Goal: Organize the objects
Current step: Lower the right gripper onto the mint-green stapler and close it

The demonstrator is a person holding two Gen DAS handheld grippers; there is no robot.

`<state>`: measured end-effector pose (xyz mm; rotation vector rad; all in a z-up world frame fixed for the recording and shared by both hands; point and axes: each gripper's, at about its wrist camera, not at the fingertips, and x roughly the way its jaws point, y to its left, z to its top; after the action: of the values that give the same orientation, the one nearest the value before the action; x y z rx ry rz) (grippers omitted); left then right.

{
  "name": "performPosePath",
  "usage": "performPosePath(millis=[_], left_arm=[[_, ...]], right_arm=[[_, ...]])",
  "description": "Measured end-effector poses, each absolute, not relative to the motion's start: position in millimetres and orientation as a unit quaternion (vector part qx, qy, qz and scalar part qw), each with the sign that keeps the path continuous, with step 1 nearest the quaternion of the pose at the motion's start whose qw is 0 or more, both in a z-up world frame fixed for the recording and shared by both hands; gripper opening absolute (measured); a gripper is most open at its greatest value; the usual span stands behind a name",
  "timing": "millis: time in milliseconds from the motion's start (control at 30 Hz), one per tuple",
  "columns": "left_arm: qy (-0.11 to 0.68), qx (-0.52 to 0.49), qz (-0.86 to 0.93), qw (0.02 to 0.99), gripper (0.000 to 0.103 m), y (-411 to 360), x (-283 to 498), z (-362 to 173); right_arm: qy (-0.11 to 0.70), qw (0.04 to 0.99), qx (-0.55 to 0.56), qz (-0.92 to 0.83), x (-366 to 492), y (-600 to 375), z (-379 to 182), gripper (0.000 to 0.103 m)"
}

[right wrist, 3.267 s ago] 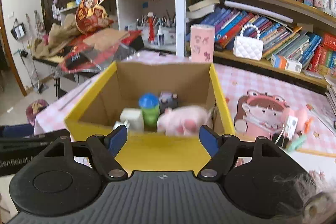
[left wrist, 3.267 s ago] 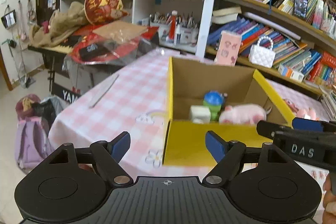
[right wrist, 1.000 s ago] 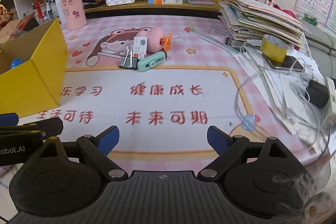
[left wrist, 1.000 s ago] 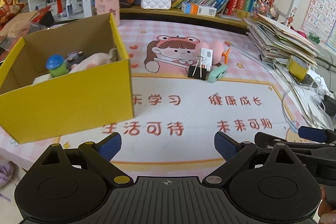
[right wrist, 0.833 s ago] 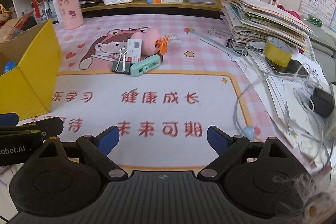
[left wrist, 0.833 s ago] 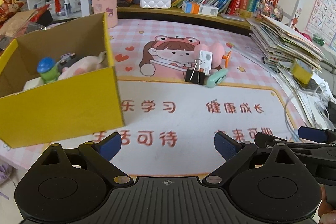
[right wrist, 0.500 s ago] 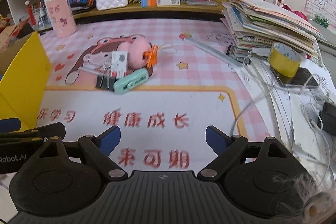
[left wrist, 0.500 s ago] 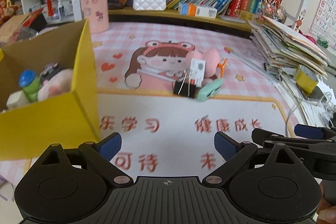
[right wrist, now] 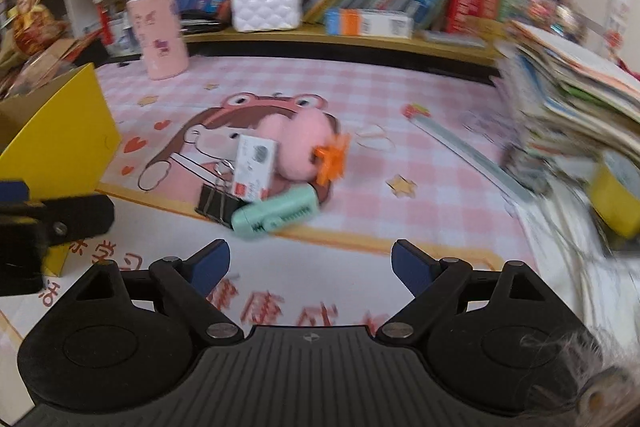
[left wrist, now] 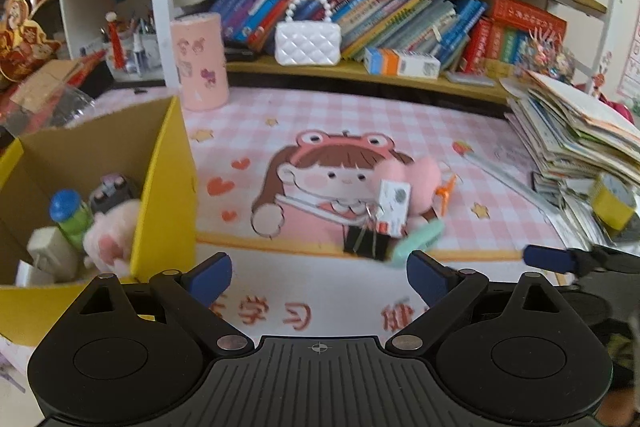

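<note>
Attention had swung away from the yellow cardboard box (left wrist: 164,187), which a few seconds earlier filled both views, toward a small heap of loose things on the pink printed mat (right wrist: 360,107). Over the last second the heap grew larger and more central in the right wrist view, while the box slid off to the left edge. By that reading, one drop-off was finished and the next pick was being lined up.

Both grippers were empty. The right gripper (right wrist: 310,261) stood wide open just short of the heap, and the left gripper (left wrist: 318,273) was equally spread, with nothing between its blue pads.

The heap held a black metal binder clip (right wrist: 216,203) with wire handles, a mint-green plastic stapler-like piece (right wrist: 276,213) with a ribbed side, a small white printed card box (right wrist: 256,167), and a soft, rounded pink plush (right wrist: 302,147) with a spiky orange clip (right wrist: 332,157) against it. All of these touched or overlapped.

Inside the box lay a fuzzy pink plush toy (left wrist: 110,235), a green bottle with a blue cap (left wrist: 70,215) and a white block (left wrist: 52,251). The surface was smooth and glossy.
</note>
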<state>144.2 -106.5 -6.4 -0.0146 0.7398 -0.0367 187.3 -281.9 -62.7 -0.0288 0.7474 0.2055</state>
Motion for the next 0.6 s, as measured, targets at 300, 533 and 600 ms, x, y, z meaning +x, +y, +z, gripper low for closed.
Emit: performPosePath(millis=[300, 533, 600], left_arm=[[0.364, 0.002, 0.014, 0.931, 0.096, -99, 151, -5], [0.366, 0.006, 0.012, 0.931, 0.096, -105, 162, -5], [0.368, 0.005, 0.006, 0.93, 0.095, -109, 167, -7]], right_arm=[[0.357, 0.911, -0.085, 0.19, 238, -266, -92, 0.088], [0.368, 0.896, -0.079, 0.236, 251, -267, -103, 0.067], [0.367, 0.898, -0.069, 0.235, 251, -272, -101, 0.067]])
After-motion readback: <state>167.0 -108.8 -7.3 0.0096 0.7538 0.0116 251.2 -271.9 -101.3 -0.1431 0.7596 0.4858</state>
